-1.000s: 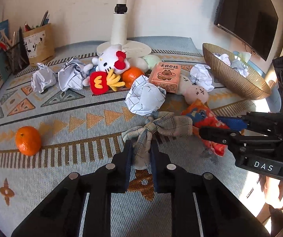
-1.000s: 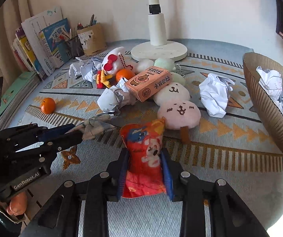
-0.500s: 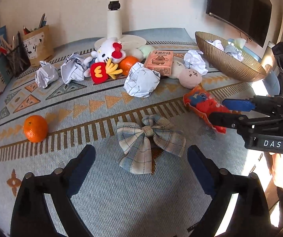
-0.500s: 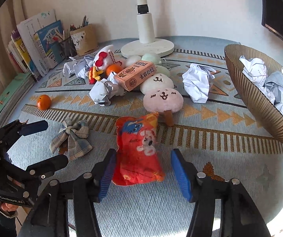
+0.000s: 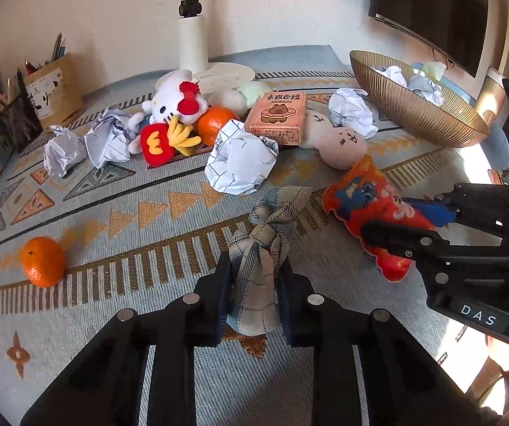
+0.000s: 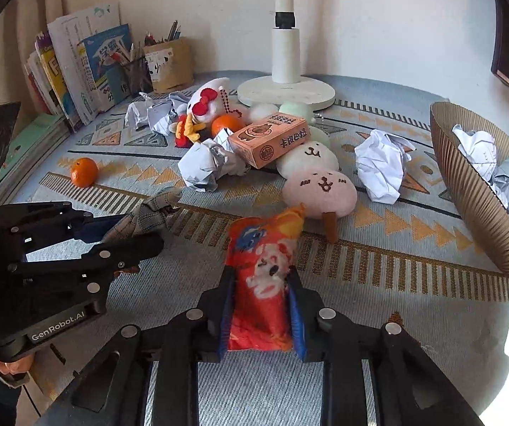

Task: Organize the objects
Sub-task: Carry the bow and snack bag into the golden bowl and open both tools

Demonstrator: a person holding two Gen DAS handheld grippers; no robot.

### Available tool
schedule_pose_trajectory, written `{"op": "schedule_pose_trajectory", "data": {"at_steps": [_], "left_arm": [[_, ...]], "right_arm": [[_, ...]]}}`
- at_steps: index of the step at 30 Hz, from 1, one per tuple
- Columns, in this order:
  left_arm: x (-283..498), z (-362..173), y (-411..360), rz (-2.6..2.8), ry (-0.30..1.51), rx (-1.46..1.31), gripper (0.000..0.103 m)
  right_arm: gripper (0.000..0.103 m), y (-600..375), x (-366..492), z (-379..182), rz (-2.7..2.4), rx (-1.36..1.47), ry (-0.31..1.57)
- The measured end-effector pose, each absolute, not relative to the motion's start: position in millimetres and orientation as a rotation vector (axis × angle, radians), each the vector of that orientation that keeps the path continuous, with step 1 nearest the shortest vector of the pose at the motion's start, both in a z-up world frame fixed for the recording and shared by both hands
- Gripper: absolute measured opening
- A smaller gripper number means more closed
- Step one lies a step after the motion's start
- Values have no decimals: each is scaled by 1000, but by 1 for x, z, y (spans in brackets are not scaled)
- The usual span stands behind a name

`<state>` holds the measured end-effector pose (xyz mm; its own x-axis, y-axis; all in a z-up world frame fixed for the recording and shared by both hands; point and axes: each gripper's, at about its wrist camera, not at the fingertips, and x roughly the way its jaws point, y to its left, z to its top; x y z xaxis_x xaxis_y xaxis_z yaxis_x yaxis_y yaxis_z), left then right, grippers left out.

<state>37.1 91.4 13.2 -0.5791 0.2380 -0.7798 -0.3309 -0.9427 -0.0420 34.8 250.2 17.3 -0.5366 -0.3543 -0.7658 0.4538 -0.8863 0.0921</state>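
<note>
My left gripper (image 5: 254,277) is shut on a plaid fabric bow (image 5: 263,248), held just above the patterned mat. It also shows in the right wrist view (image 6: 137,238) with the bow (image 6: 148,213) in it. My right gripper (image 6: 260,284) is shut on a red snack bag (image 6: 263,269), and it shows in the left wrist view (image 5: 417,220) with the bag (image 5: 368,206). Behind lie crumpled paper balls (image 5: 240,159), plush toys (image 5: 176,99), a pink box (image 5: 279,117) and an orange (image 5: 41,261).
A gold ribbed bowl (image 6: 474,191) holding crumpled paper stands at the right. A white lamp base (image 6: 286,92) is at the back. Books (image 6: 73,71) and a pencil holder (image 6: 167,64) line the back left. A dark screen (image 5: 432,10) hangs at the right.
A second ago both grippers were shut on the bow and the bag. Half a second ago both were open with the items lying on the mat. Now both are shut on them again.
</note>
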Motion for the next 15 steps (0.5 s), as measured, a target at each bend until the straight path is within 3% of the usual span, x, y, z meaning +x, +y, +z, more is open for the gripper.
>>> {"op": "schedule_pose_trajectory", "data": {"at_steps": [6, 15], "left_arm": [[52, 49, 103, 2546, 116, -1078, 18], [16, 141, 180, 2543, 55, -748, 19]], "right_arm": [[23, 288, 43, 50, -2450, 1082, -10], [23, 416, 43, 169, -2936, 716, -298]]}}
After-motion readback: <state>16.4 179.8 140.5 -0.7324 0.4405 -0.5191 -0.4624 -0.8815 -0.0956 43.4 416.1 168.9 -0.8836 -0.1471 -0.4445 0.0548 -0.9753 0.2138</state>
